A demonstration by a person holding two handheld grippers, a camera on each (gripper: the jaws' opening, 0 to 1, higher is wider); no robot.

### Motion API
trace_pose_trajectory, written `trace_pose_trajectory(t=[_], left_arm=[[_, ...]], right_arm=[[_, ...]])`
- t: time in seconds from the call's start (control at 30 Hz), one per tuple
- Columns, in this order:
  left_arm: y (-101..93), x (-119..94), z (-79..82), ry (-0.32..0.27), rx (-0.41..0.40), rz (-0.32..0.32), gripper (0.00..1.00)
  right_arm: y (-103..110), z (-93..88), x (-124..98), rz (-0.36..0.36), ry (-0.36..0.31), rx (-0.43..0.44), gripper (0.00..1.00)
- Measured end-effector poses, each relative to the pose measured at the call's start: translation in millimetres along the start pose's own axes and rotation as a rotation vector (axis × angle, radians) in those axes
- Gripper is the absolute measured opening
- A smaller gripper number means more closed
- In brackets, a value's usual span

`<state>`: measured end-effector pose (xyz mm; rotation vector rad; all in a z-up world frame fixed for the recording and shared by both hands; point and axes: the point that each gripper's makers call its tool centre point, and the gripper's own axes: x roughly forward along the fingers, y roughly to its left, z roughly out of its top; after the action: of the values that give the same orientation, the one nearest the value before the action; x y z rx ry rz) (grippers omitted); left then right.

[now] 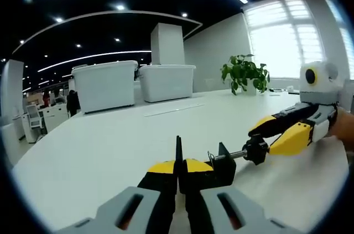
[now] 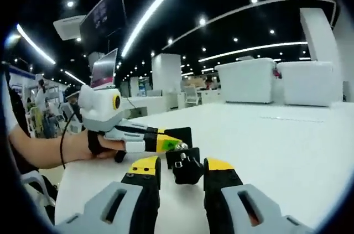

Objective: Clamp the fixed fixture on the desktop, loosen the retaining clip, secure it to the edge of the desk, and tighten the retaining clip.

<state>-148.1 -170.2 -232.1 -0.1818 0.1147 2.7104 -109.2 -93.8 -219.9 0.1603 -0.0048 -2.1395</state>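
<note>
In the left gripper view, two white bins [image 1: 134, 83] stand on the white desk [image 1: 110, 145] at the back, and a potted plant [image 1: 245, 73] sits by the bright window. At the bottom, the left gripper [image 1: 178, 167] has its jaws pressed together on the black clamp [image 1: 220, 163], which sits on the desk. The clamp's screw runs right to a black knob [image 1: 256, 149], and the right gripper [image 1: 266, 137] pinches that knob

In the right gripper view, a hand [image 2: 102, 146] holds the left gripper [image 2: 176, 141] at left, beneath two dark screens [image 2: 105, 40]. The clamp [image 2: 185, 166] sits between the right gripper's [image 2: 181, 174] spread-looking jaws, touching them. No writing can be read in either view
</note>
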Motion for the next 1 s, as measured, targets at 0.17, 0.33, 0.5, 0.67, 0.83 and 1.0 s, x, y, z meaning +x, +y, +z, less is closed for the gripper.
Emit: trace_pose_trajectory(t=[0.17,0.33,0.5,0.67,0.83,1.0], left_arm=[[0.8,0,-0.6,-0.001,0.004,0.000,0.05],[4.6,4,-0.2,-0.001,0.009,0.001,0.05],[-3.6,-3,0.2,-0.001,0.013,-0.001,0.05],[-1.3,0,-0.1,0.002,0.014,-0.001,0.05],[-3.7,-3,-1.0,0.004,0.011,0.002,0.05],[-1.4,-1,-1.4,0.007,0.009,0.006,0.05]], right_arm=[[-6,-2.9,2,-0.032,0.004,-0.027,0.21],[4,-0.8,-2,-0.041,-0.023,-0.098,0.20],[12,-1.8,-5,-0.051,-0.032,-0.226,0.18],[8,1.6,-2,-0.067,-0.037,-0.361,0.18],[14,0.8,0,-0.088,-0.032,-0.558,0.17],[14,0.1,2,-0.108,-0.027,-0.540,0.18]])
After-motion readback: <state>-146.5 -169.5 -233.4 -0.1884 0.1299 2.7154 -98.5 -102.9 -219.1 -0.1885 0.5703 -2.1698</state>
